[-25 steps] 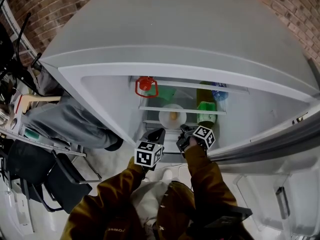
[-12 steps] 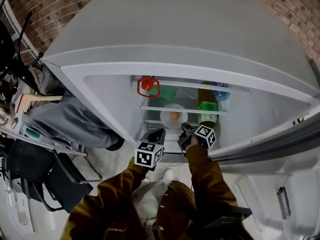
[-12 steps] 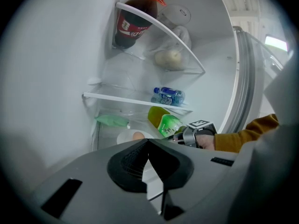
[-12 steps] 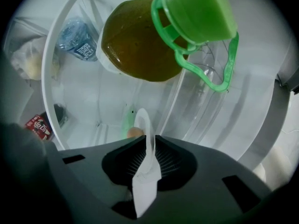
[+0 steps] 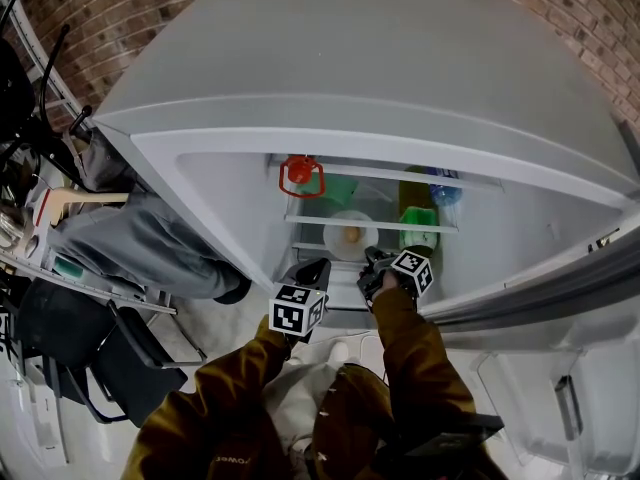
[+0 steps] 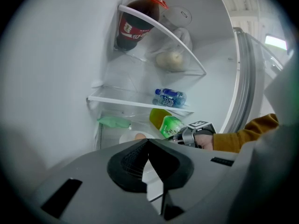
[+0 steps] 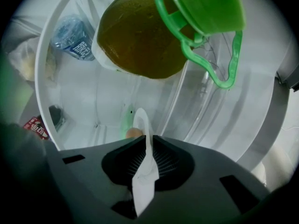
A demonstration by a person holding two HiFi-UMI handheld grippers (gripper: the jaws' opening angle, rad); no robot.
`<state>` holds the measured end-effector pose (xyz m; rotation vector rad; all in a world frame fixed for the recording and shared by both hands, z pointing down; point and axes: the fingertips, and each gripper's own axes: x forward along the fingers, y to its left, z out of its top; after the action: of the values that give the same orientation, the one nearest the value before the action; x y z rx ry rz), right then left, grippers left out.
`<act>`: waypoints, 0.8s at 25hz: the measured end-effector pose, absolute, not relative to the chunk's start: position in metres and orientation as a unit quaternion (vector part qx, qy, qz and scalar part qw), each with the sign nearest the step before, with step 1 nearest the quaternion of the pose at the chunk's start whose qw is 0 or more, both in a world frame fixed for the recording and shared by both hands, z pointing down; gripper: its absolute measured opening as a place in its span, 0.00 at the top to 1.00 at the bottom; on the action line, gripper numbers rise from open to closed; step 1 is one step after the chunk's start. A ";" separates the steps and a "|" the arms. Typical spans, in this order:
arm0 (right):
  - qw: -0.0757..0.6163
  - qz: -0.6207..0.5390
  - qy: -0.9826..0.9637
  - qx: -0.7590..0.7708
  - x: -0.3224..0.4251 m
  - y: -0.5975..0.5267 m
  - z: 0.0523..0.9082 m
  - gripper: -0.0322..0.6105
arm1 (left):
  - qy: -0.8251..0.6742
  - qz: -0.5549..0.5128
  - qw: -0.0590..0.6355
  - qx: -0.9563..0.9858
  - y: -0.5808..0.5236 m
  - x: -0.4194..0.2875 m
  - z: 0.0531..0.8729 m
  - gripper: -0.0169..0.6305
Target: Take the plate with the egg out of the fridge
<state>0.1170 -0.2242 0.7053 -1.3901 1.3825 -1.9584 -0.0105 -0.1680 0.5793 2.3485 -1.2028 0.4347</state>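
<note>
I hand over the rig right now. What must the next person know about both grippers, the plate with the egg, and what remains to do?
Right gripper: shut on the rim of the plate, with the egg lying on it.
Left gripper: jaws together, holding nothing, just in front of the plate.
Position: the plate is inside the open fridge, beside the green-capped bottle.
Done: plate gripped.
Left: draw the plate out, probably slowly and level, because the egg lies loose.

I log one clear glass fridge-shelf counter [image 5: 308,249], bearing a round white plate [image 5: 350,236] with a brown egg [image 5: 351,234], and a green-capped amber bottle [image 5: 419,224].
</note>
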 end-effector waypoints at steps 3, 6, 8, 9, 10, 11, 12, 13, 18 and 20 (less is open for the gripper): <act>0.190 -0.695 0.490 -0.490 0.116 -0.224 0.706 0.88 | -0.436 0.159 0.230 0.856 -0.168 -0.010 0.579 0.96; 0.203 -0.696 0.492 -0.482 0.116 -0.222 0.707 0.92 | -0.434 0.160 0.229 0.857 -0.168 -0.009 0.578 0.96; 0.214 -0.697 0.495 -0.474 0.115 -0.221 0.705 0.92 | -0.435 0.160 0.229 0.856 -0.169 -0.010 0.578 0.96; 0.219 -0.696 0.497 -0.470 0.115 -0.222 0.704 0.92 | -0.435 0.160 0.229 0.856 -0.169 -0.011 0.578 0.96; 0.222 -0.695 0.499 -0.467 0.114 -0.222 0.702 0.93 | -0.435 0.160 0.229 0.856 -0.169 -0.011 0.579 0.96; 0.225 -0.694 0.502 -0.464 0.114 -0.222 0.700 0.93 | -0.435 0.161 0.228 0.856 -0.169 -0.011 0.579 0.96; 0.227 -0.692 0.505 -0.463 0.114 -0.222 0.698 0.93 | -0.434 0.161 0.229 0.857 -0.169 -0.011 0.579 0.96; 0.227 -0.690 0.508 -0.463 0.115 -0.222 0.697 0.93 | -0.433 0.161 0.229 0.857 -0.168 -0.010 0.579 0.96; 0.240 -0.684 0.513 -0.460 0.119 -0.221 0.691 0.93 | -0.430 0.163 0.229 0.858 -0.166 -0.008 0.580 0.96; 0.246 -0.680 0.517 -0.458 0.121 -0.219 0.689 0.93 | -0.430 0.163 0.230 0.858 -0.165 -0.008 0.581 0.96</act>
<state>0.1206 -0.2186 0.6894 -1.2493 1.4095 -1.8557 -0.0085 -0.1652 0.5807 2.3605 -1.1820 0.4480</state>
